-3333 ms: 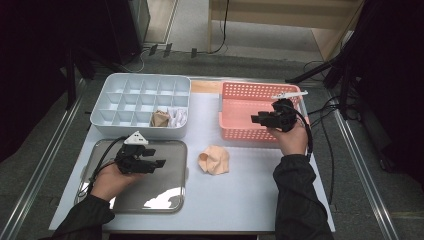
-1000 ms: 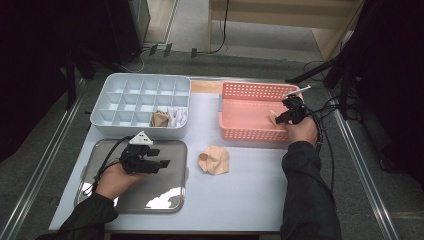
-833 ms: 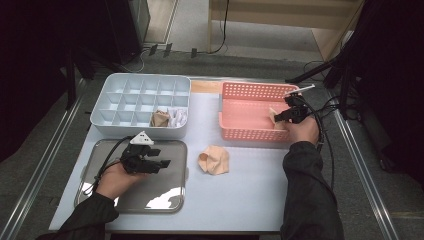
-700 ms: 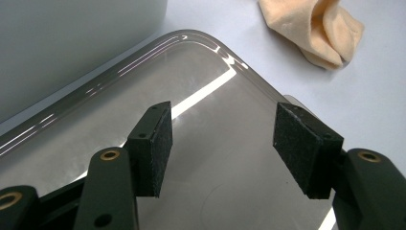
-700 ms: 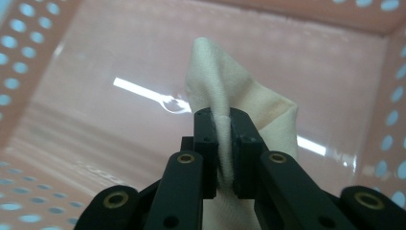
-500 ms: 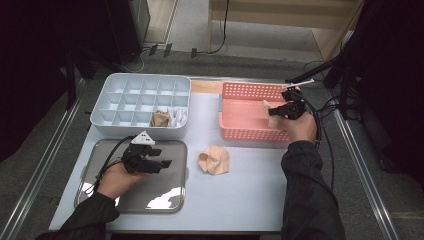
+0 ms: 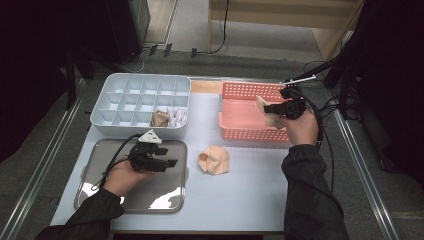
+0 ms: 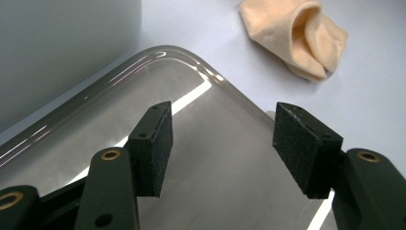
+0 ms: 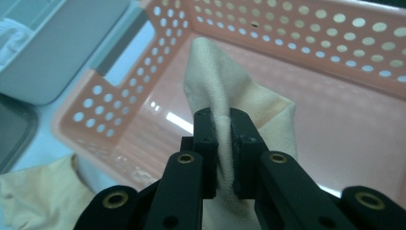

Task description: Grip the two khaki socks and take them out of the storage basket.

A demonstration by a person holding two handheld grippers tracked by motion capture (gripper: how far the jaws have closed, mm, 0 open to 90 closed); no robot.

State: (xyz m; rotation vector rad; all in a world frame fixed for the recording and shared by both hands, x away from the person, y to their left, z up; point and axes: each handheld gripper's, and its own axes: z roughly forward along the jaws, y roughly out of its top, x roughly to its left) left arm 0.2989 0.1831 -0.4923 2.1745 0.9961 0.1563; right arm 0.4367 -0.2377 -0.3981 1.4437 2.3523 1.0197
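Since the earlier frames, the right hand-held gripper point(image 7: 274, 107) has lifted a cream cloth point(image 7: 265, 111) up from the floor of the pink basket point(image 7: 240, 102), and it now holds the cloth above the right part of the basket. From the right gripper view, its two jaws are pressed tight on a fold of this cloth point(image 9: 225, 96), which hangs down over the basket point(image 9: 335, 52) with its perforated walls.

The left hand-held gripper point(image 7: 170, 163) has stayed almost in the same place above the metal tray point(image 7: 165, 197) at the near left of the bench point(image 7: 240, 200). From the left gripper view, its jaws stand wide apart with nothing between them, and the shiny tray point(image 8: 201, 143) lies below.

A second cream cloth point(image 7: 215, 160), folded loosely, lies on the bench between the tray and the basket, just beside the tray's right edge. Behind the tray stands a white divided box point(image 7: 125, 95); two of its front compartments have small cloth pieces point(image 7: 169, 118).
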